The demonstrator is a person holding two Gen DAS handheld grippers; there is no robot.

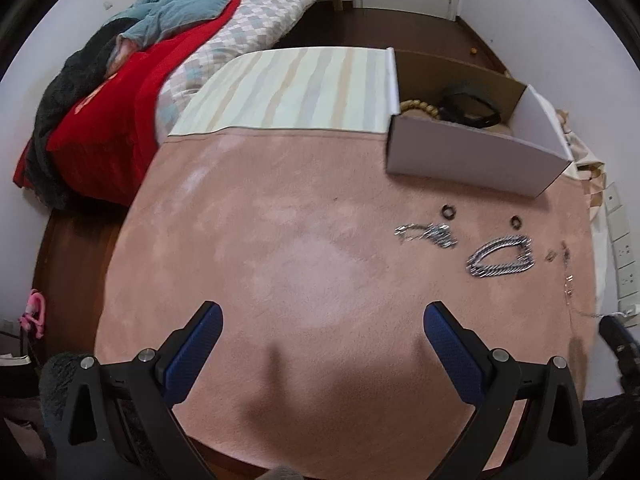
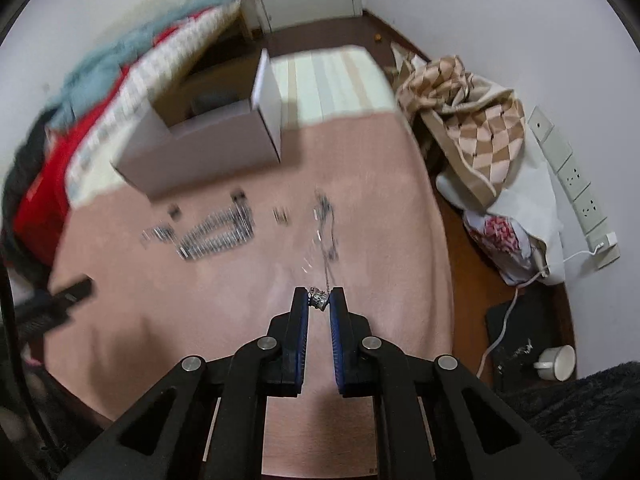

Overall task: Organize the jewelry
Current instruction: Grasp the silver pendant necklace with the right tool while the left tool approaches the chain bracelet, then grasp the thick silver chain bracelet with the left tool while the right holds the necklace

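Observation:
Jewelry lies on a pink cloth: a thick silver chain loop, a smaller silver chain, two dark rings and a thin necklace. A white cardboard box holds wooden beads and a black band. My left gripper is open and empty above bare cloth. My right gripper is shut on a small silver piece at the end of the thin necklace, which trails away over the cloth. The right wrist view is motion-blurred.
A striped cloth lies behind the pink one. A bed with red and teal bedding is on the left. A checked blanket, bags, a power strip and a white cup are to the right.

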